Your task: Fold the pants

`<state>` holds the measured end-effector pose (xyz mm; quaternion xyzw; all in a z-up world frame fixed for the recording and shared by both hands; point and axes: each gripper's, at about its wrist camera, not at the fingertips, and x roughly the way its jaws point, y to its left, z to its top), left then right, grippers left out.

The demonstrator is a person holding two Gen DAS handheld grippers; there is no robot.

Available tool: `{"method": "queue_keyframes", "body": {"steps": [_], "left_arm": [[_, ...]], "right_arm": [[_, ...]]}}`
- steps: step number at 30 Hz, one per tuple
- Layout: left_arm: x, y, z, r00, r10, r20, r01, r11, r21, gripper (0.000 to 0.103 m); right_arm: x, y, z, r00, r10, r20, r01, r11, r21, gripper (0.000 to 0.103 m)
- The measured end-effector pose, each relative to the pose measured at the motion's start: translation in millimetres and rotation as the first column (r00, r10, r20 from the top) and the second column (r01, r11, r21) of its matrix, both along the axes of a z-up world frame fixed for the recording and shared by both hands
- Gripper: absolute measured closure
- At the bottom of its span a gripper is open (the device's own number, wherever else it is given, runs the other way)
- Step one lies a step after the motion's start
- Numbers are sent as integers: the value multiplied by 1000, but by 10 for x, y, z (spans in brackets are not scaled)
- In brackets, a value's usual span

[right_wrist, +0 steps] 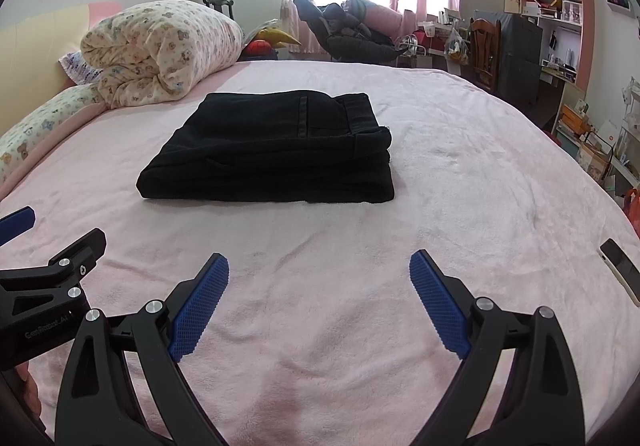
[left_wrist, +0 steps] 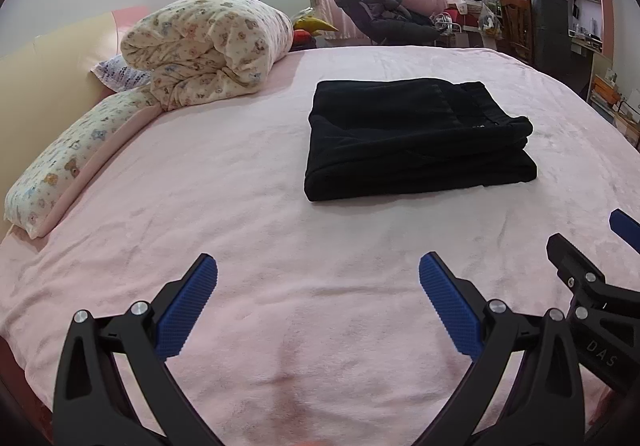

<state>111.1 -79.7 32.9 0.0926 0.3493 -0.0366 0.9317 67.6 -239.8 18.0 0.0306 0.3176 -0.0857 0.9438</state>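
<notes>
The black pants (left_wrist: 416,138) lie folded into a compact rectangle on the pink bed cover (left_wrist: 248,214), waistband at the right end; they also show in the right wrist view (right_wrist: 272,150). My left gripper (left_wrist: 318,278) is open and empty, held back from the pants above the cover's near part. My right gripper (right_wrist: 319,274) is open and empty, also short of the pants. The right gripper's fingers (left_wrist: 576,266) show at the right of the left wrist view. The left gripper's fingers (right_wrist: 80,246) show at the left of the right wrist view.
A rolled bear-print quilt (left_wrist: 208,46) and a long pillow (left_wrist: 68,162) lie at the bed's far left by the headboard. A phone (right_wrist: 622,270) lies on the cover at the right. A chair with clothes (right_wrist: 344,30), a desk and shelves (right_wrist: 552,14) stand beyond the bed.
</notes>
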Motion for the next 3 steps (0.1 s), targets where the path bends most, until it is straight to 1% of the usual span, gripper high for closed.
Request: {"method": "queue_keyframes", "body": {"steps": [3], "left_arm": [[7,6,-1,1000,4,-7,-4,1000,-7,2]], "right_arm": [[-2,-4,-4,1000,0,-2,0,1000,1,9]]}}
